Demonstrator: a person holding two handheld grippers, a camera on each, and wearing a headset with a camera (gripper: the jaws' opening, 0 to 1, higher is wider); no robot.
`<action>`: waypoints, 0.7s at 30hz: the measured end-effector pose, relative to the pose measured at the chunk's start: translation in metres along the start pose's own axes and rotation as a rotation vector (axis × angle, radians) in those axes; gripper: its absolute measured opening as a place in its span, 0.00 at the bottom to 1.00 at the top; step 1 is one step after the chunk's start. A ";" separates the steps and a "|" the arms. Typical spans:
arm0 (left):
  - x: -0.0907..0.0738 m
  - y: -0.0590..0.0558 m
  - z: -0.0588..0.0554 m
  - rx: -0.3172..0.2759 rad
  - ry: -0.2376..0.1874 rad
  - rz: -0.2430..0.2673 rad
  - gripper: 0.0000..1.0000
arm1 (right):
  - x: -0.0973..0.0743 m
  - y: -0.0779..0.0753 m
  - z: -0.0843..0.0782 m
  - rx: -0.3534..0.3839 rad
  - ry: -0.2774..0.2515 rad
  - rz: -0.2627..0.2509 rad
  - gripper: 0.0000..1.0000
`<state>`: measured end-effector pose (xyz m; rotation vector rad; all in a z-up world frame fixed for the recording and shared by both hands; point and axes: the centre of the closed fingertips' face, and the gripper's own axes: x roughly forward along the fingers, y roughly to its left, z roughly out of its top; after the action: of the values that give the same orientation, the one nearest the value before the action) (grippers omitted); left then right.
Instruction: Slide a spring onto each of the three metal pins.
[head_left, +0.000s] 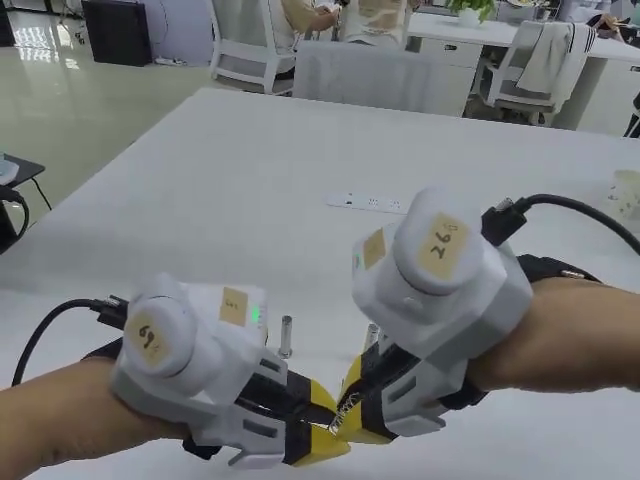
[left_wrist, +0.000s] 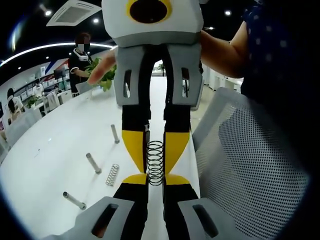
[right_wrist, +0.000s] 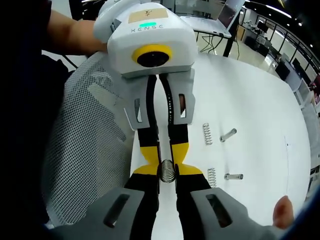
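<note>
The head view looked down on the spring (head_left: 344, 407) from close above. Both gripper views faced it closely from opposite ends

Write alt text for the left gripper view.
A spring is held between the left gripper and the facing right gripper, tip to tip. Three metal pins and a loose spring sit on the white table beside them.

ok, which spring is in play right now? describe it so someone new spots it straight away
Start at the near edge of the white table, where the left gripper and right gripper meet tip to tip. The coil spring is clamped between their yellow tips. Unlike the loose springs lying flat beside the metal pins, it is held off the tabletop.
</note>
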<state>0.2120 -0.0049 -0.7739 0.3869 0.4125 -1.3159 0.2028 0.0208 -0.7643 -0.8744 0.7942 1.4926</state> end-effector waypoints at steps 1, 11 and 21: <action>0.000 0.000 0.001 -0.007 -0.004 -0.001 0.02 | 0.000 0.000 0.000 0.001 -0.001 0.002 0.09; 0.001 0.003 -0.001 -0.006 -0.008 0.008 0.02 | 0.001 -0.002 -0.001 -0.012 0.006 -0.004 0.09; -0.002 0.012 -0.005 -0.034 -0.010 0.041 0.09 | -0.001 -0.008 -0.001 -0.002 0.006 -0.014 0.09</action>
<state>0.2226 0.0018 -0.7767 0.3584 0.4161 -1.2693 0.2106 0.0201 -0.7636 -0.8851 0.7894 1.4793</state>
